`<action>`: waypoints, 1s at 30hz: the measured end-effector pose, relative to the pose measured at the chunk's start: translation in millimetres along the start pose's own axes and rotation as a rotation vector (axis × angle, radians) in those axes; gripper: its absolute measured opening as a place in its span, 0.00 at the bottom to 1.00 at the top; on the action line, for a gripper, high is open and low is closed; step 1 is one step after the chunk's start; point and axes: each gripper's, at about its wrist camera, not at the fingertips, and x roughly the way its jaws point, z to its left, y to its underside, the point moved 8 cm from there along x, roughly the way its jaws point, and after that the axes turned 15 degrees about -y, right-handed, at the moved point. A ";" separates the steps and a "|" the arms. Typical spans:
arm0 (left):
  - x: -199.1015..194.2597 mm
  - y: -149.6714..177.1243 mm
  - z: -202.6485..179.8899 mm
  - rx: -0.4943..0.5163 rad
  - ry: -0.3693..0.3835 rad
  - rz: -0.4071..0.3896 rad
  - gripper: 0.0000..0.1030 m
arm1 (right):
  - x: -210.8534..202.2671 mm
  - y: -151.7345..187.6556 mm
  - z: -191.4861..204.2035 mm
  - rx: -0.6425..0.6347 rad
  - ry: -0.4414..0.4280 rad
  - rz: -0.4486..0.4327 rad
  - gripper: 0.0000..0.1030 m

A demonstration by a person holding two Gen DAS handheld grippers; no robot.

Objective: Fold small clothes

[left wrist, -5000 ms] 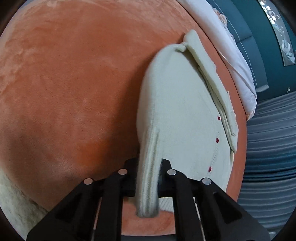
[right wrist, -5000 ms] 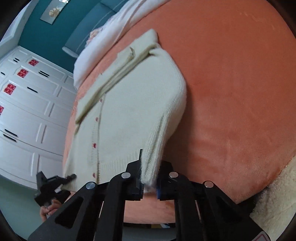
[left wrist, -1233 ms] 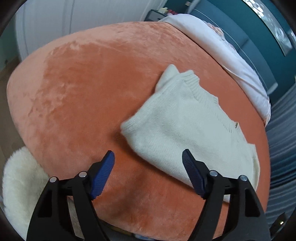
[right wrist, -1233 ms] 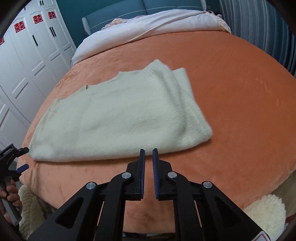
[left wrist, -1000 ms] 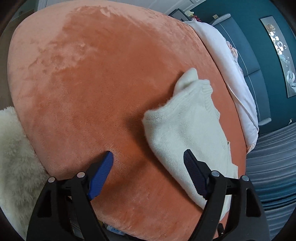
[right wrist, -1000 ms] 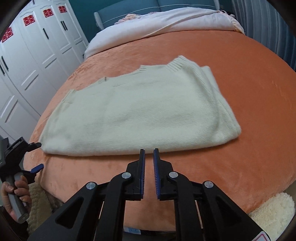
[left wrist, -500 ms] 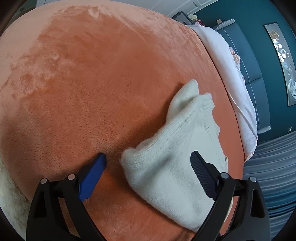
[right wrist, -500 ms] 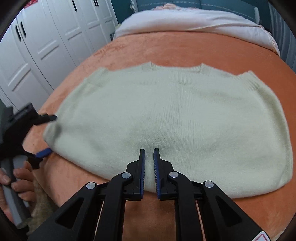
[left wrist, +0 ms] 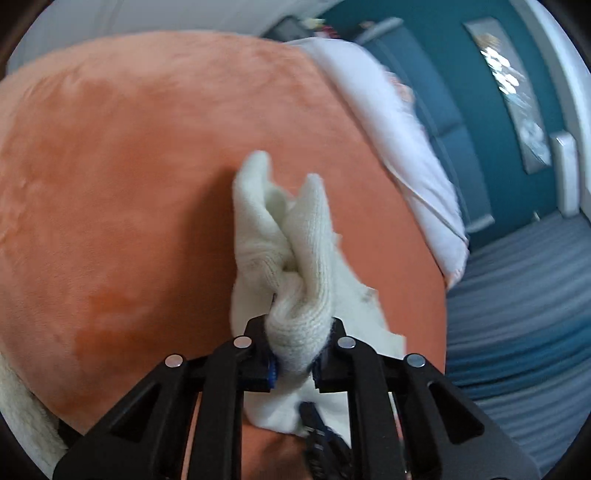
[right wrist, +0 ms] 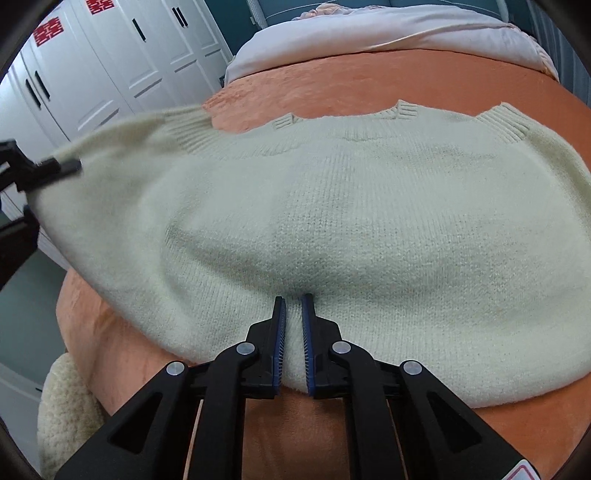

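Cream sweater on orange bed

Under me there's an orange plush blanket, white bedding up top, white wardrobe doors alongside, plus a fluffy cream rug.

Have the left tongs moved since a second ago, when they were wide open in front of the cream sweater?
Yes. The left tongs have gone forward over the orange blanket to the cream sweater and shut on its end.
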 end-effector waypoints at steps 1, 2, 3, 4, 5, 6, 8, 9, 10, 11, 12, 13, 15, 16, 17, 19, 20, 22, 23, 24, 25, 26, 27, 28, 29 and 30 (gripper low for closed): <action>-8.9 4.4 -22.4 0.055 0.015 -0.021 0.11 | -0.4 -0.2 -0.3 0.010 -0.013 -0.002 0.06; -15.4 9.7 -43.2 0.101 0.033 -0.032 0.11 | -2.6 -0.9 -1.0 0.021 -0.030 -0.005 0.06; -20.1 16.4 -64.1 0.147 0.049 -0.040 0.11 | -5.9 -1.4 -0.7 0.030 -0.043 -0.008 0.06; -24.4 25.9 -87.9 0.203 0.063 -0.048 0.11 | -11.5 -1.7 -0.1 0.043 -0.056 -0.011 0.06; -26.7 35.0 -107.2 0.252 0.073 -0.054 0.11 | -22.0 -2.0 -0.3 0.061 -0.071 -0.023 0.09; -28.1 45.9 -127.7 0.307 0.079 -0.061 0.11 | -34.2 -1.1 -0.1 0.071 -0.077 -0.043 0.11; -26.2 71.8 -166.2 0.413 0.094 -0.055 0.11 | -72.3 4.7 -5.4 0.078 -0.099 -0.102 0.14; -22.5 85.9 -183.3 0.459 0.101 -0.045 0.11 | -90.4 9.2 -11.8 0.084 -0.095 -0.123 0.14; -15.9 100.8 -198.6 0.505 0.105 -0.031 0.11 | -107.5 15.0 -18.7 0.092 -0.085 -0.141 0.14; -5.3 115.0 -211.8 0.545 0.103 -0.012 0.11 | -127.7 22.7 -29.0 0.110 -0.069 -0.160 0.14; 9.3 132.7 -222.5 0.583 0.095 0.018 0.11 | -147.2 31.2 -40.3 0.131 -0.049 -0.178 0.15; 23.7 147.7 -228.3 0.610 0.084 0.053 0.11 | -162.1 38.7 -50.4 0.151 -0.027 -0.194 0.15; 59.8 179.8 -231.0 0.655 0.046 0.128 0.11 | -192.8 55.9 -75.7 0.215 0.022 -0.227 0.17; 77.2 196.8 -227.3 0.684 0.020 0.153 0.13 | -202.9 61.9 -86.2 0.240 0.043 -0.237 0.17; 87.0 208.8 -221.0 0.701 -0.007 0.166 0.14 | -212.6 67.9 -96.0 0.264 0.067 -0.248 0.17; 93.1 219.9 -204.0 0.701 -0.042 0.171 0.27 | -225.1 74.7 -107.6 0.296 0.091 -0.262 0.18; 88.4 219.7 -195.0 0.687 -0.029 0.176 0.35 | -230.2 74.0 -110.5 0.306 0.094 -0.272 0.20; 68.5 214.1 -176.5 0.658 0.003 0.167 0.64 | -234.4 64.0 -108.9 0.300 0.073 -0.291 0.31; 56.9 210.2 -166.8 0.651 -0.003 0.146 0.67 | -234.0 57.3 -105.3 0.291 0.050 -0.307 0.39; 47.2 202.1 -153.6 0.648 -0.020 0.124 0.75 | -231.9 47.7 -100.1 0.284 0.023 -0.321 0.53; 39.6 193.3 -141.9 0.649 -0.047 0.099 0.80 | -228.4 38.1 -96.3 0.278 -0.002 -0.331 0.59; 33.4 188.4 -130.9 0.659 -0.068 0.077 0.82 | -221.5 26.2 -90.9 0.271 -0.030 -0.336 0.63; 31.2 182.0 -121.7 0.669 -0.104 0.055 0.85 | -214.5 13.9 -89.1 0.265 -0.052 -0.328 0.66; 32.1 174.6 -110.4 0.683 -0.152 0.035 0.86 | -204.1 4.7 -84.2 0.257 -0.066 -0.315 0.70; 35.0 171.3 -99.4 0.693 -0.187 0.032 0.86 | -191.5 -4.6 -81.4 0.253 -0.067 -0.296 0.70; 40.5 170.2 -92.1 0.701 -0.213 0.043 0.86 | -181.1 -10.9 -78.5 0.251 -0.063 -0.275 0.70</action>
